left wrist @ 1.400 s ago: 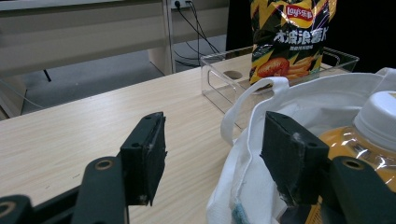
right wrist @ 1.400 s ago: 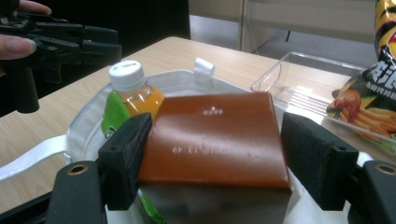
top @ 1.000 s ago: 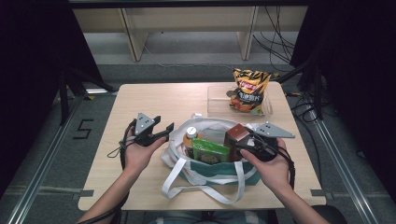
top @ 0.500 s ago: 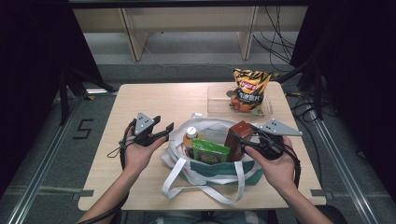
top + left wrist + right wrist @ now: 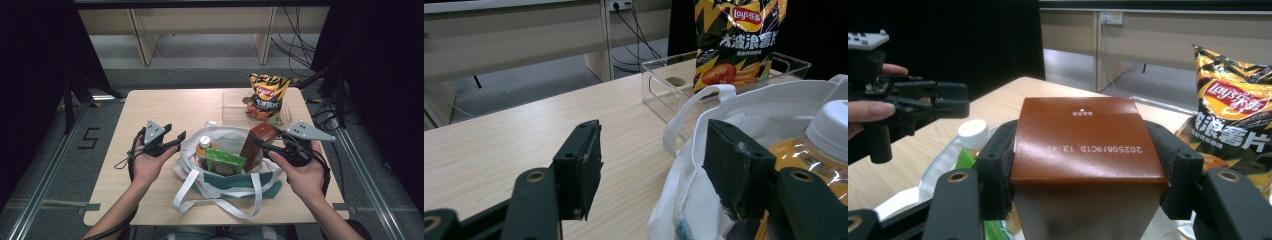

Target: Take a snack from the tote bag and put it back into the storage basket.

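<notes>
A white tote bag (image 5: 225, 181) with green lower panels sits at the table's front middle. In it stand an orange-drink bottle (image 5: 204, 145) with a white cap and a green packet (image 5: 225, 162). My right gripper (image 5: 267, 146) is shut on a brown carton (image 5: 261, 131), held upright above the bag's right side. In the right gripper view both pads press the carton's (image 5: 1088, 145) sides. My left gripper (image 5: 177, 140) is open at the bag's left rim. In the left gripper view its jaws (image 5: 651, 165) stand apart, the right one against the bag's fabric (image 5: 774, 100) beside the bottle (image 5: 824, 145).
A chips bag (image 5: 267, 97) stands in a clear plastic tray (image 5: 232, 107) at the table's back right. The bag's long handles (image 5: 215, 205) trail toward the front edge. Bare wooden tabletop (image 5: 160, 107) stretches across the back left.
My right gripper has lifted the brown carton a little higher out of the bag. The left gripper has stayed where it was.
</notes>
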Action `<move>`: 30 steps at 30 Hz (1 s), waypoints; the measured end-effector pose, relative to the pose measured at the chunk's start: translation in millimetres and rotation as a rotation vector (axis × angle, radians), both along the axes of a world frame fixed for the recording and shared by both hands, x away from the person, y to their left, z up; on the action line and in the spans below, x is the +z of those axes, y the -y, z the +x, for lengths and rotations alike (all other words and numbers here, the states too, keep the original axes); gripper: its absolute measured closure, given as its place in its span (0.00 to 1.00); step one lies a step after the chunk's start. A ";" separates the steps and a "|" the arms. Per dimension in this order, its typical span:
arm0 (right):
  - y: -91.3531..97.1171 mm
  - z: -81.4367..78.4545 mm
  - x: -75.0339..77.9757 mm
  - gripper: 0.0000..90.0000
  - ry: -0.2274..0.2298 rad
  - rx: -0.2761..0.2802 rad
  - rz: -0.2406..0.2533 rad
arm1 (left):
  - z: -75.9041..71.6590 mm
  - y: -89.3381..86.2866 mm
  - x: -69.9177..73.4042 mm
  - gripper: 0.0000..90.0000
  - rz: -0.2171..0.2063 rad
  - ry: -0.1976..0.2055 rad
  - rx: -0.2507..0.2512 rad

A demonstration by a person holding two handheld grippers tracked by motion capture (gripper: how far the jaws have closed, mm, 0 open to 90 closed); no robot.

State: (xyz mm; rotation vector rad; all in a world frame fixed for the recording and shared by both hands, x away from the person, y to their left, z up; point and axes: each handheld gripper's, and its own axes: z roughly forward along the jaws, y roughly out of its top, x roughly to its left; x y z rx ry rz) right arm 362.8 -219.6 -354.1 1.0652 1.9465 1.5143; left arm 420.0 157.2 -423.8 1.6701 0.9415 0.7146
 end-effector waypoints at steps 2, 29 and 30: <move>0.7 -1.4 3.1 0.43 -0.001 -0.014 0.010 | 0.0 -0.4 0.0 0.44 0.000 -0.001 0.001; 26.0 -5.9 44.0 0.44 0.099 -0.074 0.060 | -0.2 0.2 0.4 0.44 -0.001 0.000 0.000; 27.5 -5.8 45.0 0.44 0.103 -0.078 0.058 | -0.2 0.2 0.5 0.44 -0.001 0.000 -0.001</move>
